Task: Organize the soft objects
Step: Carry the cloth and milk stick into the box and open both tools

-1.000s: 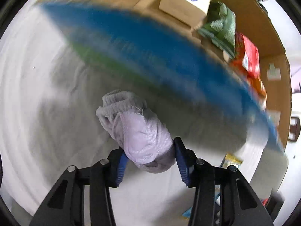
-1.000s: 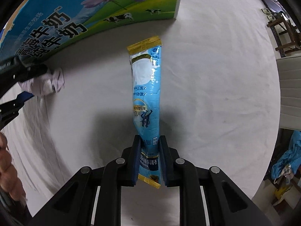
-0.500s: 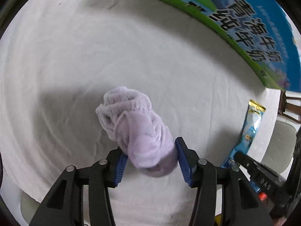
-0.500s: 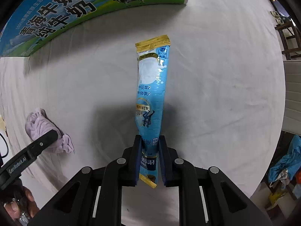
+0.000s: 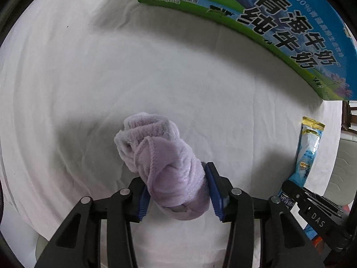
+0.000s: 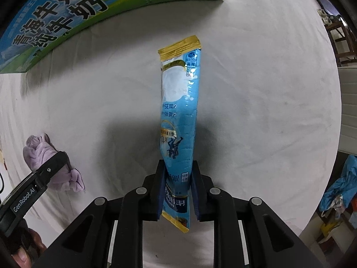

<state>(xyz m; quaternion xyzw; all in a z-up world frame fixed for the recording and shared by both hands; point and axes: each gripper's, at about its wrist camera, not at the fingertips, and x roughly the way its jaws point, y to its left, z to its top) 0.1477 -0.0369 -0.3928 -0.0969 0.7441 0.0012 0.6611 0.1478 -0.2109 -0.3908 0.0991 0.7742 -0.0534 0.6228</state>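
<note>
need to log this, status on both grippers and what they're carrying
Left gripper shut on lilac towel. Right gripper shut on blue sachet. Both over white cloth; milk carton ahead.

White wrinkled tablecloth (image 6: 256, 102) spread ahead of the tongs, large blue-and-green milk carton box (image 6: 67, 11) standing at its far edge, wooden chair (image 6: 339, 35) and crumpled blue cloth (image 6: 339, 189) off to the right

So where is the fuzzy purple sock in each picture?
Left wrist view: the purple sock is at bottom centre, clamped in the left gripper.
Right wrist view: it is at the left edge, low down.
Shared landmark: the milk carton along the top of both views.
</note>
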